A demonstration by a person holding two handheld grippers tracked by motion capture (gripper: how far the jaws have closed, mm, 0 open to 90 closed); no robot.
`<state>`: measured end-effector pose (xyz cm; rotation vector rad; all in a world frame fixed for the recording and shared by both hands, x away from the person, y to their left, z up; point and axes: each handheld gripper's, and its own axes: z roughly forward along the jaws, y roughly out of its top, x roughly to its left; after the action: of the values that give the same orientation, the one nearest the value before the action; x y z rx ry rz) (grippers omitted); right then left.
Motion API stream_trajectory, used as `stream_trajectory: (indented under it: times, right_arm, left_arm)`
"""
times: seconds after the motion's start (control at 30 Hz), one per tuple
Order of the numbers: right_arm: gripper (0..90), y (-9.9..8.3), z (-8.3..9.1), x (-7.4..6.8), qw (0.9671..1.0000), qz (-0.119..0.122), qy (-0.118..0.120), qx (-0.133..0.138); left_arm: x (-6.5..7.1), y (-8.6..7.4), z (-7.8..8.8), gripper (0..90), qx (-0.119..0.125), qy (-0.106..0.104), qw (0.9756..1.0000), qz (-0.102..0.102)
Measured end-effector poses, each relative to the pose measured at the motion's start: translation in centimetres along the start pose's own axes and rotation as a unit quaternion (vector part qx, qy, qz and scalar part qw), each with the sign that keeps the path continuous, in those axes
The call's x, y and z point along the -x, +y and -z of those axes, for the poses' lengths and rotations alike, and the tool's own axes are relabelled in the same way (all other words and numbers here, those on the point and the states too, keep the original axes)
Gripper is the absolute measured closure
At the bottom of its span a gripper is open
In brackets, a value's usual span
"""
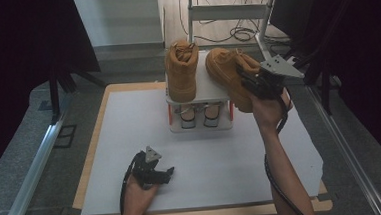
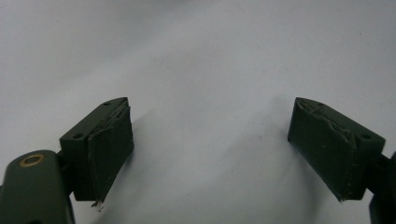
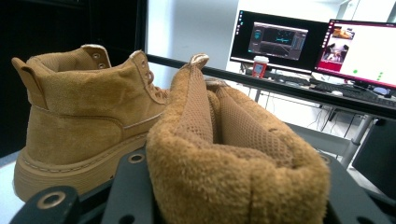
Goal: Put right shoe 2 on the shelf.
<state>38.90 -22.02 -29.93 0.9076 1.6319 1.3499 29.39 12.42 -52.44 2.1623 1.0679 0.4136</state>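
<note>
**Right tool clamped on tan boot at the rack, left tool idle on the mat**

My right tool (image 1: 251, 83) is clamped on the padded collar of a tan suede lace-up ankle boot (image 1: 229, 75), jaws squeezing the collar in from both sides. In the right gripper view the pinched collar of that held boot (image 3: 233, 163) bulges up between the black jaws. The boot is tilted, toe pointing back and left, its sole partly over the right end of the small white two-tier shoe rack (image 1: 212, 88); I can't tell if it touches the top shelf or hangs just above it.

A second tan suede boot (image 1: 181, 70) stands upright on the left half of the rack's top shelf, just beside the held one, heel toward me. In the right gripper view this second boot (image 3: 79, 116) sits left of the held one.

A pair of white and dark shoes (image 1: 199, 114) sits on the rack's lower tier.

My left tool (image 1: 168, 172) rests low at the near left of the pale grey mat (image 1: 130, 141) covering the wooden counter (image 1: 93, 143), well apart from the rack. Its jaws stand wide apart with nothing but the bare mat (image 2: 210, 70) between them.
</note>
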Motion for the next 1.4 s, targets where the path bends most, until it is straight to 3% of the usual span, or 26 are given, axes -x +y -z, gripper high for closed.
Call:
stream_trajectory:
  times: [0.3,1.17,1.27,1.4]
  right_arm:
    - [56.2,0.2,-2.2,-1.0,1.0000,0.001,0.002,-0.009]
    - [55.0,0.1,-7.1,-1.4,0.9997,-0.015,-0.014,-0.016]
    - [48.5,0.0,-7.2,-1.6,0.9997,-0.014,-0.011,-0.018]
    - [31.7,-0.2,-7.1,-1.9,0.9994,-0.011,-0.016,-0.030]
  left_arm:
    - [0.0,0.0,0.0,13.9,0.003,0.000,1.0000,0.003]
    - [0.0,0.0,0.0,14.0,0.002,-0.001,1.0000,0.003]
    - [0.0,0.0,0.0,14.0,0.002,-0.001,1.0000,0.003]
    - [0.0,0.0,0.0,14.0,0.003,-0.001,1.0000,0.003]
